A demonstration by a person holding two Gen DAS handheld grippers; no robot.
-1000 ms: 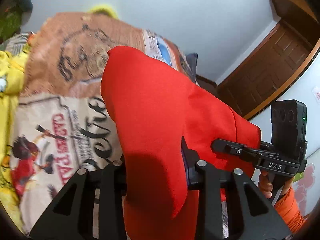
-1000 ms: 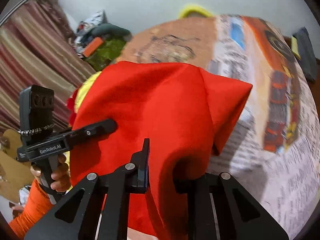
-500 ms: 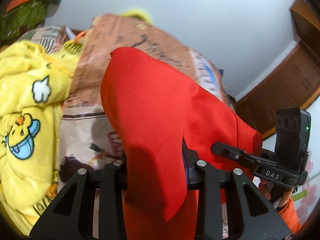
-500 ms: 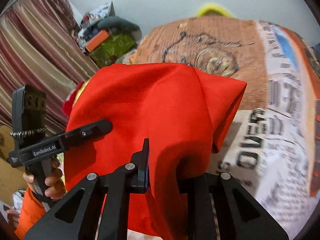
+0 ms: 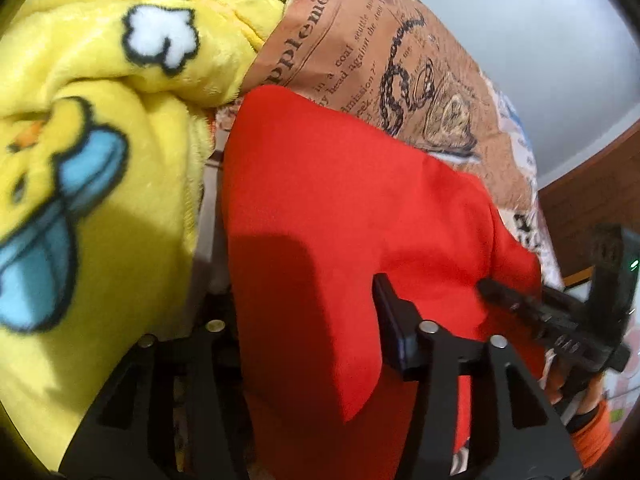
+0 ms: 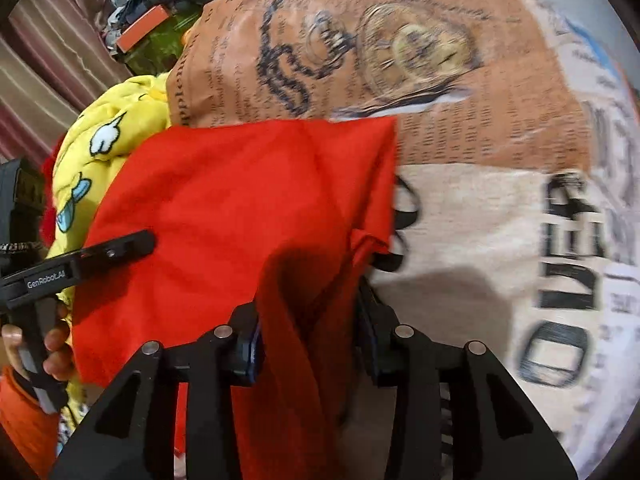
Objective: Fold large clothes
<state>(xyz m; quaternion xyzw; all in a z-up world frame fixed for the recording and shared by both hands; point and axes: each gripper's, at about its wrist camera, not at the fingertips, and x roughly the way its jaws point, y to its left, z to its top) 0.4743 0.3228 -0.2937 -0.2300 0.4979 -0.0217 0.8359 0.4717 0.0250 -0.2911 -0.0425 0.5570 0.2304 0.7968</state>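
A large red garment [image 5: 340, 208] hangs between both grippers over the bed. My left gripper [image 5: 308, 320] is shut on one edge of it; the cloth drapes over the jaws and hides the left finger. My right gripper [image 6: 310, 320] is shut on the other edge of the red garment [image 6: 240, 208], with cloth bunched between the jaws. Each gripper shows in the other's view: the right one [image 5: 560, 320] at the right edge, the left one [image 6: 80, 264] at the left edge.
A yellow fleece blanket with a duck print [image 5: 92, 152] is heaped on the left, close to the left gripper. The bed has a newspaper-print cover [image 6: 440, 128]. A pile of things [image 6: 152, 28] and a striped curtain [image 6: 44, 72] lie beyond the bed. A brown door [image 5: 592, 208] is at the right.
Both grippers have dropped towards the bed and swung left with the red garment. The yellow blanket now fills the left of the left wrist view. The garment's far edge lies lower and flatter.
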